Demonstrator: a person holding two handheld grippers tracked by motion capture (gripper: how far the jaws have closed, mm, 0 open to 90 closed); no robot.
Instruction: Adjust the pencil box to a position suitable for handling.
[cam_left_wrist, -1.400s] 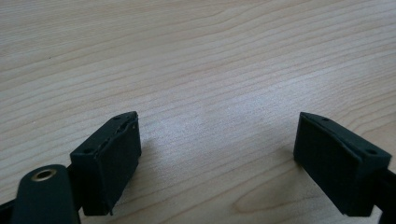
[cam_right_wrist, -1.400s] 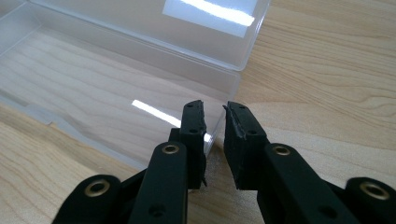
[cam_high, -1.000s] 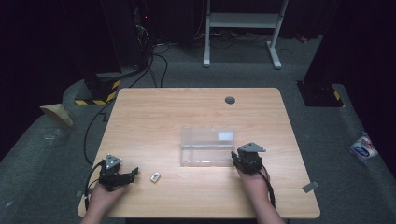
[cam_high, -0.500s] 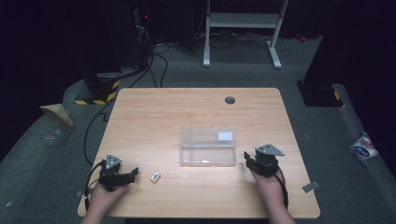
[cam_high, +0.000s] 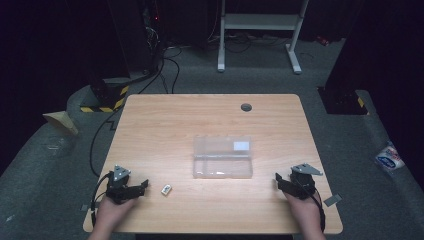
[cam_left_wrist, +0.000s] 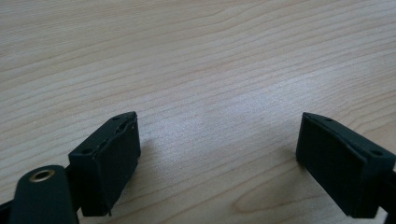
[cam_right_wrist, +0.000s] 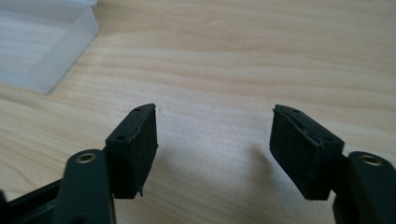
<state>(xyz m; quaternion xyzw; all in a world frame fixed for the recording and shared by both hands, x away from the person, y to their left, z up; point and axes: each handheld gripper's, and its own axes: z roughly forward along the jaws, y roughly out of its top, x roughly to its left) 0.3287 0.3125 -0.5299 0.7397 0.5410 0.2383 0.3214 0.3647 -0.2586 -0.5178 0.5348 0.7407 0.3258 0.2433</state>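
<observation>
Right gripper (cam_high: 284, 183): jaws just opened, nothing between, right of clear box (cam_high: 223, 157) mid-table (cam_high: 200, 115) | left gripper (cam_high: 139, 187): wide, empty | advice: withdraw level, avoid nudging box.

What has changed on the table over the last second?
The right gripper left the clear box's right end and slid right toward the table edge; its jaws have just been opening, with nothing between them. The box, the small white piece and the open left gripper stayed put.
</observation>
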